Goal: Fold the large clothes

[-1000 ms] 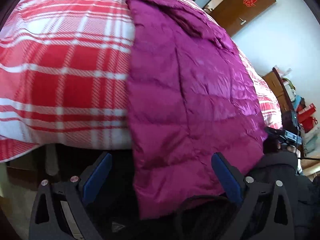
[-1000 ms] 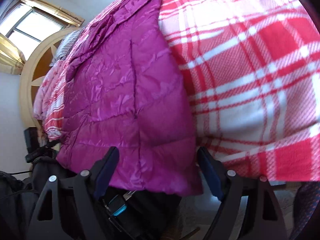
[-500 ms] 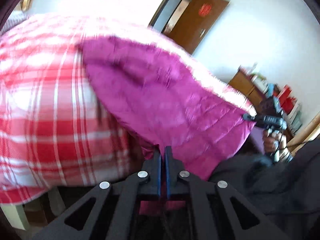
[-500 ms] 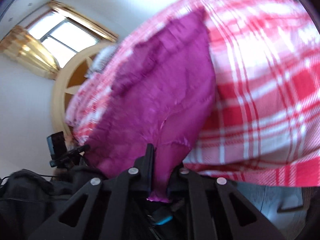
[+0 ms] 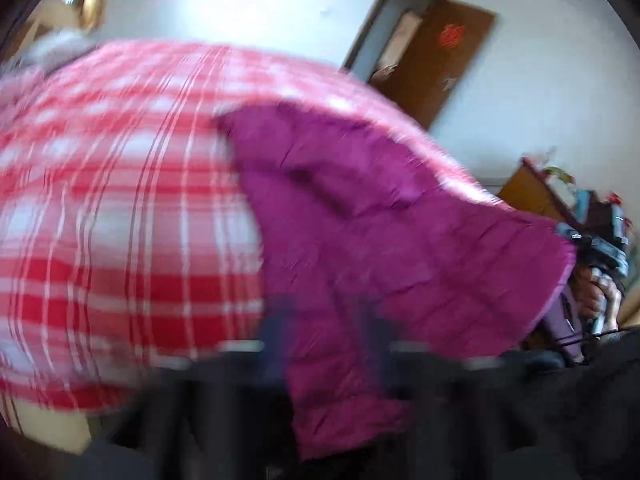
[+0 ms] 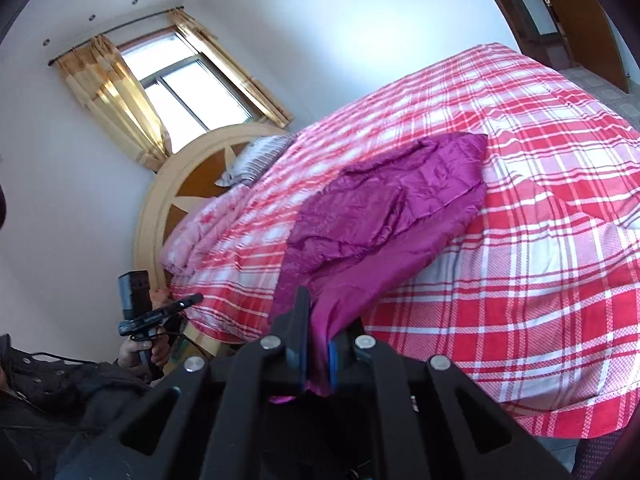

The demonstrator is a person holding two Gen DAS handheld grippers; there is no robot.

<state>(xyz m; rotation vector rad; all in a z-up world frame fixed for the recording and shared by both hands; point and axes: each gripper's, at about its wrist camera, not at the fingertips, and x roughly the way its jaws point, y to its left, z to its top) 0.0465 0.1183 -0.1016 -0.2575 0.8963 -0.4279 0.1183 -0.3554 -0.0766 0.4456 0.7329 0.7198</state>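
Observation:
A magenta puffer jacket [image 6: 384, 216] lies on a bed with a red and white plaid cover [image 6: 540, 168]. My right gripper [image 6: 318, 360] is shut on the jacket's hem at the near edge of the bed and holds it lifted. The jacket also shows in the left wrist view [image 5: 380, 248], which is badly blurred. There my left gripper [image 5: 328, 328] is a dark smear around the jacket's lower edge, with cloth between the fingers; whether it grips is unclear. The right gripper appears at that view's right edge [image 5: 592, 248].
A wooden headboard [image 6: 176, 216], a pillow [image 6: 256, 158] and a curtained window [image 6: 192, 80] are at the bed's far end. A brown door [image 5: 436, 64] and cluttered wooden furniture [image 5: 560, 196] stand beyond the bed. My dark sleeve [image 6: 60, 392] is at lower left.
Both grippers went from open beside the hem to shut on it, then lifted and pulled back. The jacket's lower part now rises off the bed. The left view has become blurred.

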